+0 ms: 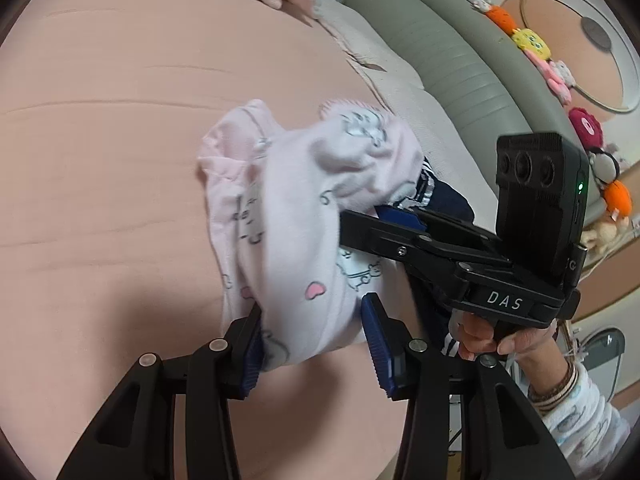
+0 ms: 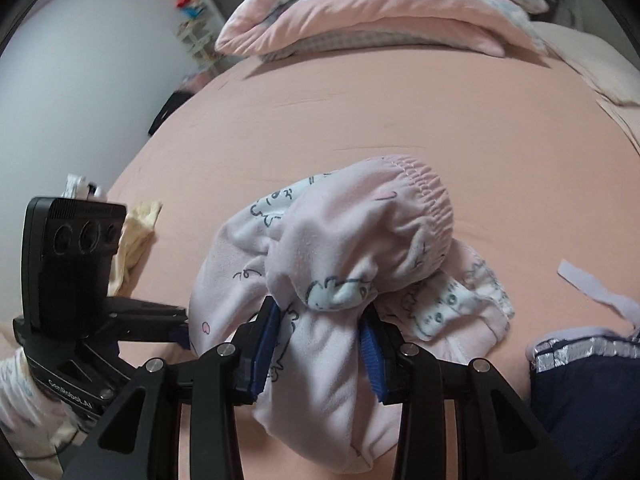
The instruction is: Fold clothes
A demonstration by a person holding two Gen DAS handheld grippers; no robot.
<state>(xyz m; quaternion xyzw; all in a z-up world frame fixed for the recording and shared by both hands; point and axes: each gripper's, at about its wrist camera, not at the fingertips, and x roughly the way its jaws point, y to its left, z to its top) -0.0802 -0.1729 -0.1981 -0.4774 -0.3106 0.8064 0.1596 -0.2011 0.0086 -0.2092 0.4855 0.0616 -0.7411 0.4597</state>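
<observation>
My left view shows what the right does not: a grey headboard (image 1: pixel 452 52) lined with plush toys (image 1: pixel 532 44), and my right hand (image 1: pixel 492 340) on its handle. My right view alone shows stacked pillows (image 2: pixel 380 12), a yellow cloth (image 2: pixel 136 236) and a wall (image 2: pixel 92 40). Both views show the pink garment (image 1: pixel 304 208) bunched on the pink sheet (image 1: pixel 100 140), with a navy garment (image 2: pixel 588 392) just beside it.

Left gripper (image 1: pixel 312 340): the garment's lower fold lies between the 2 blue pads; the left pad touches cloth, the right pad stands clear, so I read it as released. Right gripper (image 2: pixel 318 344): both pads press a gathered neck of the same garment (image 2: pixel 344 240), clenched on it, with the elastic waistband beyond the fingertips
</observation>
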